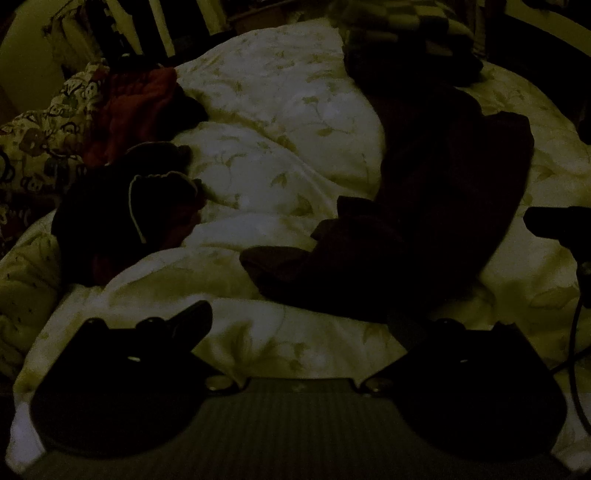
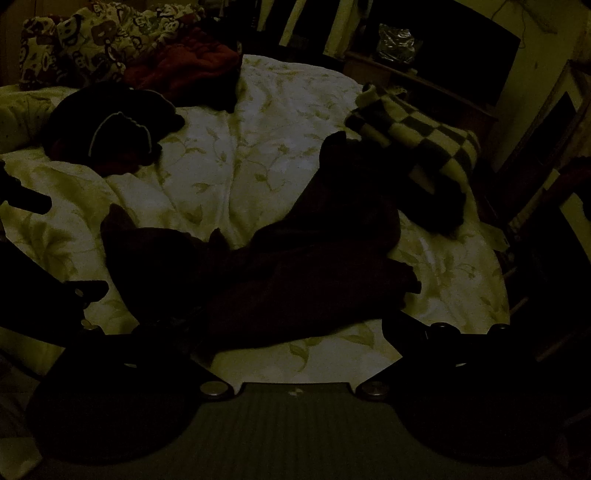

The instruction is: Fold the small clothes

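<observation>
The room is very dim. A long dark maroon garment (image 1: 424, 206) (image 2: 295, 258) lies crumpled across a white leaf-print duvet (image 1: 277, 129) (image 2: 240, 147). My left gripper (image 1: 299, 321) hovers over the duvet just short of the garment's near end, open, with nothing between its fingers. My right gripper (image 2: 291, 332) is open too, held above the garment's near edge, its left finger over the dark cloth. Whether it touches the cloth I cannot tell. Each gripper shows at the edge of the other's view, the right one (image 1: 554, 221) and the left one (image 2: 62, 243).
A pile of dark clothes (image 1: 122, 214) (image 2: 110, 129) and a red garment (image 1: 136, 103) (image 2: 184, 66) lie at the far left by a cartoon-print pillow (image 1: 44, 122) (image 2: 92, 40). A checkered blanket (image 1: 399, 26) (image 2: 417, 125) sits far right. Furniture stands beyond the bed's right edge.
</observation>
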